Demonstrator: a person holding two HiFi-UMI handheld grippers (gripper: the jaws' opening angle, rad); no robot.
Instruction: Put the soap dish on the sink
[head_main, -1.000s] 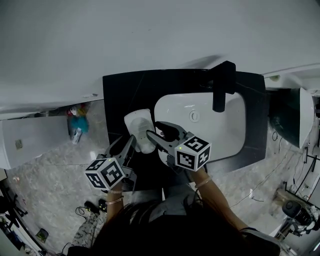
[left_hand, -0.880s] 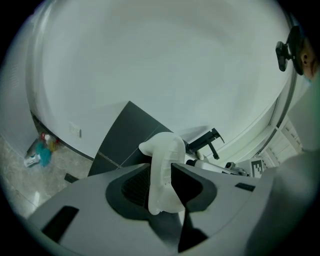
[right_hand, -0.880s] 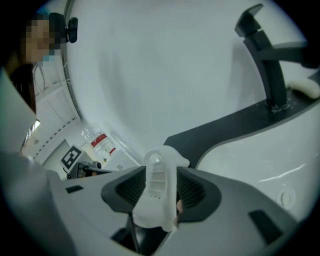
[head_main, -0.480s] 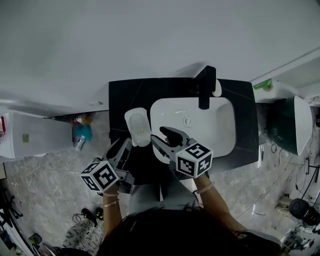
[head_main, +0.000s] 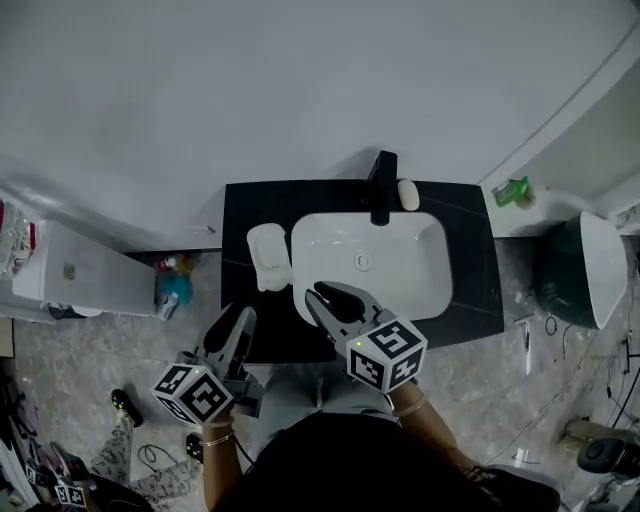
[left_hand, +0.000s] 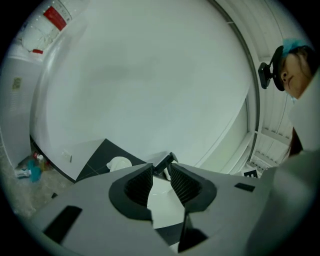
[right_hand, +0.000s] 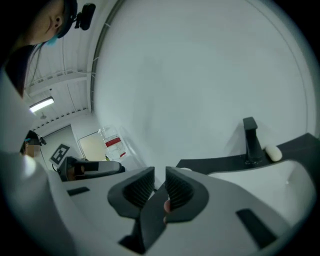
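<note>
at the far left a white cabinet (head_main: 70, 275) stands on the marbled floor (head_main: 110, 370), with a blue bottle (head_main: 172, 285) on the floor between it and the black worktop (head_main: 240, 210). the left claw (head_main: 235, 318) hangs over the worktop's near left corner, well short of the dish and pointing toward the wall; in the left gripper view its ribbed pads (left_hand: 140, 184) stand a narrow way apart with nothing between them, only the white sink showing through the gap. the soap dish (head_main: 268, 256), white and rounded, lies flat on the worktop just left of the sink (head_main: 400, 270), untouched by either claw; the left gripper view shows it (left_hand: 119, 163) on the dark top to the left of that claw (left_hand: 161, 182). the right claw (head_main: 318, 297) hovers above the sink's near left rim, near the dish but apart from it. its jaws are closing and the gap is narrow, and the right gripper view shows that claw (right_hand: 160, 187) empty. at the sink's far edge stands a black tap (head_main: 381, 187), with a white bar of soap (head_main: 407, 194) just right of it. a small green thing (head_main: 512, 190) sits on the ledge past the worktop's far right corner.
</note>
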